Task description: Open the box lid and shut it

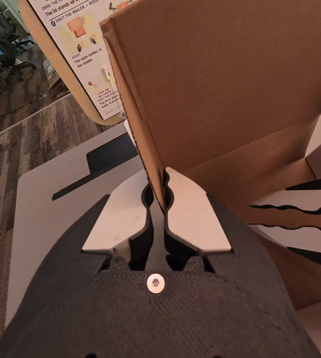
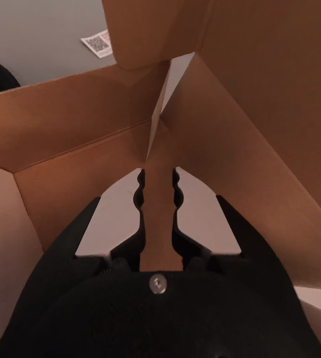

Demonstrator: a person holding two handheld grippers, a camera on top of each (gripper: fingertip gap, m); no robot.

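Observation:
A brown cardboard mailer box (image 1: 252, 174) stands open on the table. Its lid (image 1: 214, 77) is raised and fills the upper right of the left wrist view. My left gripper (image 1: 158, 186) is shut on the lid's side edge, the cardboard pinched between its white fingers. My right gripper (image 2: 158, 170) is open and empty, pointing into the box's inner corner (image 2: 146, 160); it also shows at the right edge of the left wrist view (image 1: 252, 215). In the right wrist view the lid (image 2: 262, 67) rises at the upper right and a flap (image 2: 136, 34) hangs at the top.
The box sits on a white table (image 1: 39, 213) with a black slot (image 1: 105, 160). An instruction poster on a wooden board (image 1: 82, 58) stands behind it. A small printed card (image 2: 97, 44) lies on the table. Office chairs (image 1: 6, 44) stand far left.

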